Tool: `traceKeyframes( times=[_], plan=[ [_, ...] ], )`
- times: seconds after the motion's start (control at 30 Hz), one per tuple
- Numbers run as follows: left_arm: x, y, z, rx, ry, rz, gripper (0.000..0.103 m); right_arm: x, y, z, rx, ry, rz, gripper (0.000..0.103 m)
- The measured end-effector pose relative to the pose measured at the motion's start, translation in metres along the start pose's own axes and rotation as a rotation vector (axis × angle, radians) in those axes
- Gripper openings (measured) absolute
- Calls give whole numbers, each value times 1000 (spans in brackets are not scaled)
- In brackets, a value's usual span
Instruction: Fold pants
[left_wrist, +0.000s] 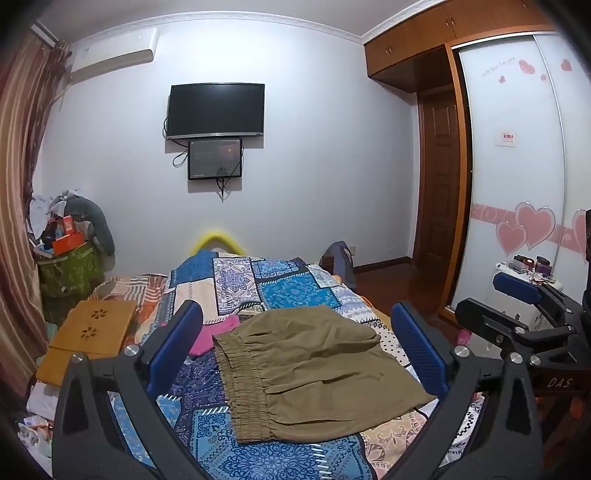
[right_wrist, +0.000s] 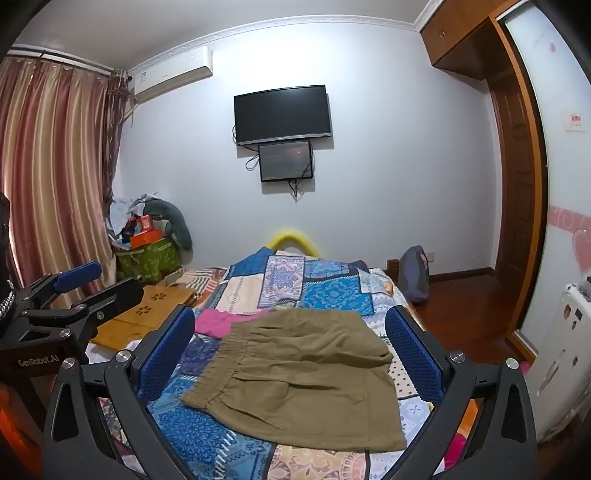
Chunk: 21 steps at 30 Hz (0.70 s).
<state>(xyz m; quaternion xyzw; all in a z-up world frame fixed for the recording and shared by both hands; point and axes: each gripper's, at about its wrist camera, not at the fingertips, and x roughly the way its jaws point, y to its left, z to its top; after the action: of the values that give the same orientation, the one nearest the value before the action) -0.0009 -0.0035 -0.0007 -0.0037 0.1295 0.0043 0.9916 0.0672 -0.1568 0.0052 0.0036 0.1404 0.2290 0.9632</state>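
Olive-brown pants lie folded flat on the patchwork bedspread, elastic waistband towards the left. They also show in the right wrist view. My left gripper is open and empty, held above the near part of the pants, its blue pads either side of them. My right gripper is open and empty too, above the pants. The right gripper also shows at the right edge of the left wrist view, and the left gripper at the left edge of the right wrist view.
A pink garment lies just beyond the waistband. A wooden lap tray sits on the bed's left side. A cluttered green bin stands by the curtain. A wardrobe and a white appliance stand right.
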Motion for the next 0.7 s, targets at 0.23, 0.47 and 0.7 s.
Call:
traceKeyframes(
  times=[0.23,0.47,0.7],
  plan=[
    [-1,-2,0,2,-2,14,103,2,5,-3,0,0,-1,103],
    [-1,0,-1,1,-2,16,103,2,5,-2,1,0,-1,103],
    [4,0,0,-5,1,14,103,3,4,-2,1,1,0,103]
  ],
)
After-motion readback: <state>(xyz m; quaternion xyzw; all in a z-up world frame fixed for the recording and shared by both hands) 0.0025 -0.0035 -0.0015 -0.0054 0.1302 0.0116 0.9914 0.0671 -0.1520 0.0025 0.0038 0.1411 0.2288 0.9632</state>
